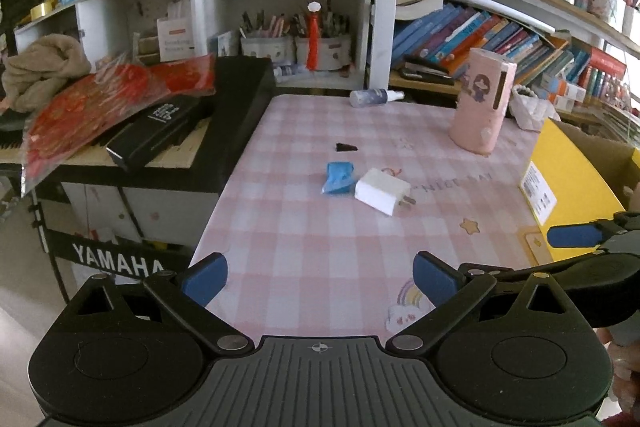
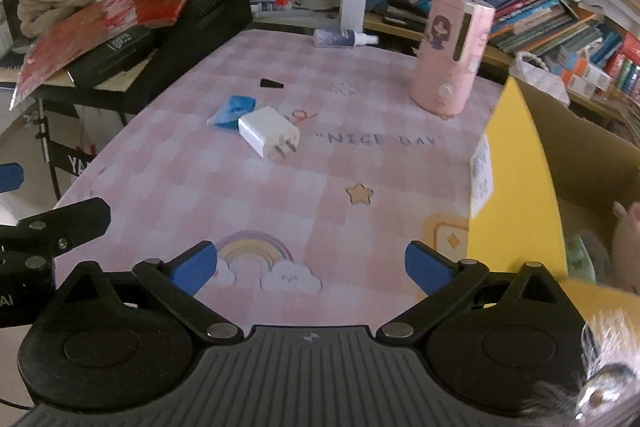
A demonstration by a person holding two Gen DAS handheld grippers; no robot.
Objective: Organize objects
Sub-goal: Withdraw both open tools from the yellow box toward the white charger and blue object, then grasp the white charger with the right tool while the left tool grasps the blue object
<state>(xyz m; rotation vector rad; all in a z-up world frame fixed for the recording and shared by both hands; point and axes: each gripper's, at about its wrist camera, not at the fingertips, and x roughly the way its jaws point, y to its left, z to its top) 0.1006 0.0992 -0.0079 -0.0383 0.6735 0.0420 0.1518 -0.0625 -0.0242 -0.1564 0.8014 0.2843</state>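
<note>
A white plug charger (image 1: 382,190) (image 2: 269,137) lies mid-table with its prongs toward the right. Touching its left side is a crumpled blue packet (image 1: 339,177) (image 2: 233,111). A small black wedge (image 1: 346,147) (image 2: 271,83) lies just beyond them. A tall pink device (image 1: 482,100) (image 2: 452,51) stands upright at the back right, and a spray bottle (image 1: 373,97) (image 2: 343,37) lies on its side at the far edge. My left gripper (image 1: 320,277) hangs open over the near table edge, holding nothing. My right gripper (image 2: 311,265) is open too, above the rainbow print.
A yellow cardboard box (image 1: 576,183) (image 2: 532,187) stands open at the table's right edge. A black keyboard (image 1: 192,131) piled with red packets and a black case sits left of the pink checked table (image 1: 304,235). Shelves of books and pen cups line the back.
</note>
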